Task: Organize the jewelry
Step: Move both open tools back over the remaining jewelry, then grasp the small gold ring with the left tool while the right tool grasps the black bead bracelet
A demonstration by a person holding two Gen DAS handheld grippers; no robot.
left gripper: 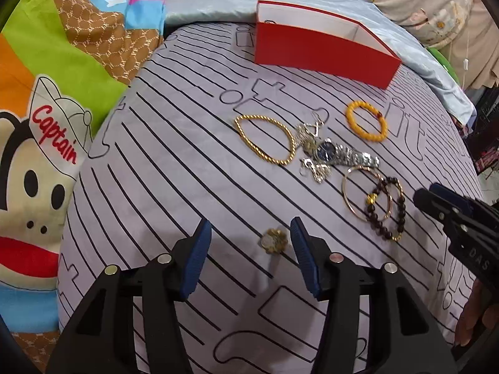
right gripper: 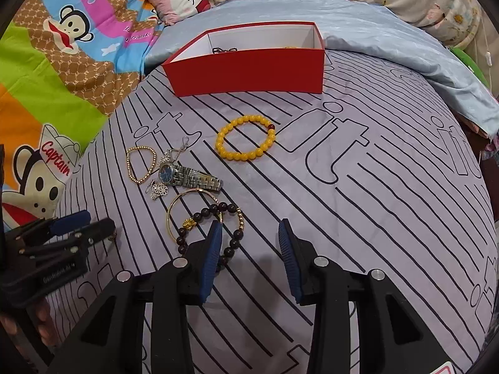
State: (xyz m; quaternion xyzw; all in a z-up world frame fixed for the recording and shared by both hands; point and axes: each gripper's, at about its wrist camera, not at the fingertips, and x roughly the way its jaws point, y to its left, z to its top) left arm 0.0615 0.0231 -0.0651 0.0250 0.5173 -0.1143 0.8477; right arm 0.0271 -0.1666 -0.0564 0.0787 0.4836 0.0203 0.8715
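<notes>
On a striped bed sheet [left gripper: 156,171], the left tool [left gripper: 251,240] hangs open over a small gold flower piece [left gripper: 273,240] lying between its fingers, apparently the next pick for the red box [right gripper: 249,71]; closing on it calls for a lower drop. The right tool [right gripper: 249,240], open and empty, hovers at a dark bead bracelet [right gripper: 230,208]. Only the right view shows jewelry already inside the box; only the left shows the flower piece.
</notes>
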